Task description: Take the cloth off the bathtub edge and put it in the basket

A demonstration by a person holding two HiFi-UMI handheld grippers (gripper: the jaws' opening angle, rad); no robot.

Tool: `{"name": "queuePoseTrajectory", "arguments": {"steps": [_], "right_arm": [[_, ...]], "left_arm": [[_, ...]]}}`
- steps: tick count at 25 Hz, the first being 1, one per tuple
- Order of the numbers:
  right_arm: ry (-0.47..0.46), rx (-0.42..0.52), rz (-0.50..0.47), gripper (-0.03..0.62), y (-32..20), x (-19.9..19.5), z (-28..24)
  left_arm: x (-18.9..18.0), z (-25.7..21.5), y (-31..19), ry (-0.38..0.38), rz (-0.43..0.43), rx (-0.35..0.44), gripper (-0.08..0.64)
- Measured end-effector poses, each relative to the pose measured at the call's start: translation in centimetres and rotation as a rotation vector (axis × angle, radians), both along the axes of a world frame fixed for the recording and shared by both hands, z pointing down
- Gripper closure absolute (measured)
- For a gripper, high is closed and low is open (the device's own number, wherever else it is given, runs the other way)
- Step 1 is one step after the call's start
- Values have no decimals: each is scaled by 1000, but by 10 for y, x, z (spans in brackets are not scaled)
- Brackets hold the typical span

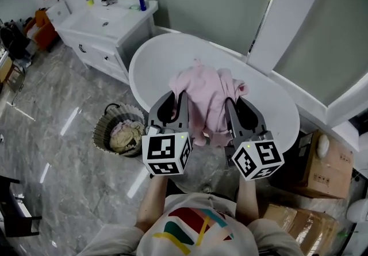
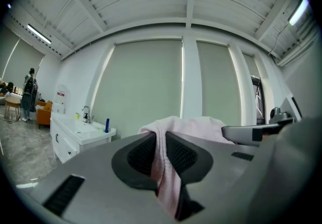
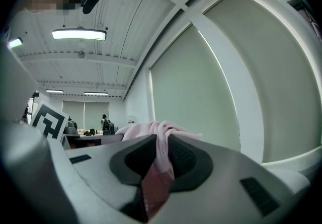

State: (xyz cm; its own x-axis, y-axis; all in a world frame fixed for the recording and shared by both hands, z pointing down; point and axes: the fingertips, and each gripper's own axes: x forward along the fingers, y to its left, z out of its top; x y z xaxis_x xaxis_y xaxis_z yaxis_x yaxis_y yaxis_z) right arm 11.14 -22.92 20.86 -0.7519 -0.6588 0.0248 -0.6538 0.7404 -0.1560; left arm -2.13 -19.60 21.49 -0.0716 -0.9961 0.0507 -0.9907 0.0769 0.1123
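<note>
Pink cloth [image 1: 207, 96] in L gripper [image 1: 175, 98] + R gripper [image 1: 236, 103], over tub rim [image 1: 138, 59].

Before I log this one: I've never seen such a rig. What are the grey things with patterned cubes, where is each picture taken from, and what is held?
There is no robot: a person holds a tool in each hand, the left gripper and the right gripper; the cubes belong to them. The head view looks down from the person's head; the other two cameras ride on the grippers and look along their jaws. Both pairs of jaws are shut on one pink cloth, held up before the white bathtub. A basket with fabric in it stands on the floor to the left.
</note>
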Motion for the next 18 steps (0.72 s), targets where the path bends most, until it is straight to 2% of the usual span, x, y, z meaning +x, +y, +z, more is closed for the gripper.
{"name": "queuePoseTrajectory", "arguments": {"steps": [8, 18], "right_arm": [[-15, 16, -16, 511, -30, -124, -19], [-23, 75, -146, 511, -36, -315, -57]], "left_arm": [[-120, -21, -27, -8, -24, 23, 492], [-305, -63, -16, -36, -131, 86, 492]]}}
